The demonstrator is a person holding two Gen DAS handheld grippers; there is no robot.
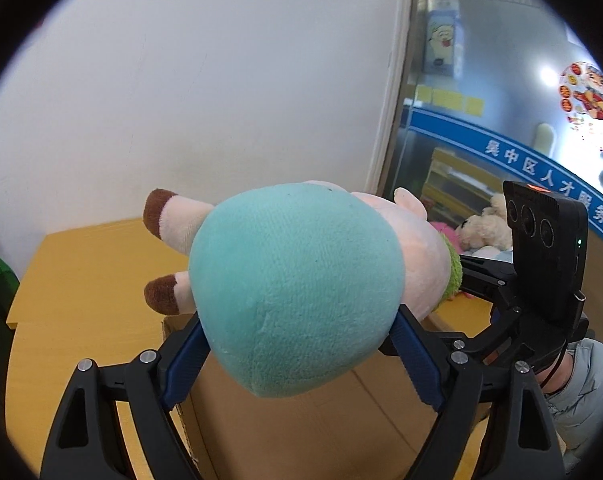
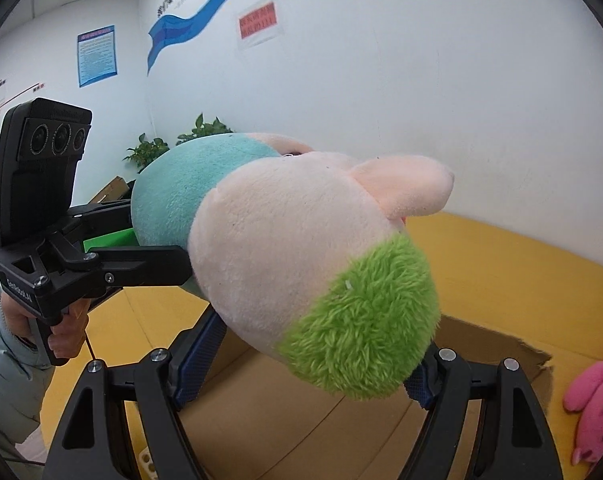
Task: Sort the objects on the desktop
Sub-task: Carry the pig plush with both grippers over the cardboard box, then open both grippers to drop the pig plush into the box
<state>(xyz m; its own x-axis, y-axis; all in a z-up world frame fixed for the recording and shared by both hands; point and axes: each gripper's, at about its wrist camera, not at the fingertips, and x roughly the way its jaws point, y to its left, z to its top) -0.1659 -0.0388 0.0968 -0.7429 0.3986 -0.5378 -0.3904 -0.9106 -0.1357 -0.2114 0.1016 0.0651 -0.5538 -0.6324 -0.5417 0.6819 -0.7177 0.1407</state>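
A plush pig (image 1: 297, 292) with a teal body, pink head, green hair and brown-tipped feet hangs in the air between both grippers. My left gripper (image 1: 297, 356) is shut on its teal body, blue pads pressing both sides. My right gripper (image 2: 305, 364) is shut on its pink head (image 2: 269, 248) near the green hair (image 2: 365, 320). The toy hangs above an open cardboard box (image 2: 481, 340) that stands on the yellow table (image 2: 521, 260). Each gripper shows in the other's view: the right one (image 1: 541, 272) and the left one (image 2: 61, 240).
A pink plush toy (image 2: 597, 396) lies at the right beside the box. A cream plush bear (image 1: 485, 228) lies behind it. White walls stand close behind the table. Green plants (image 2: 173, 144) stand in the left corner. The box interior (image 1: 301, 432) lies directly below.
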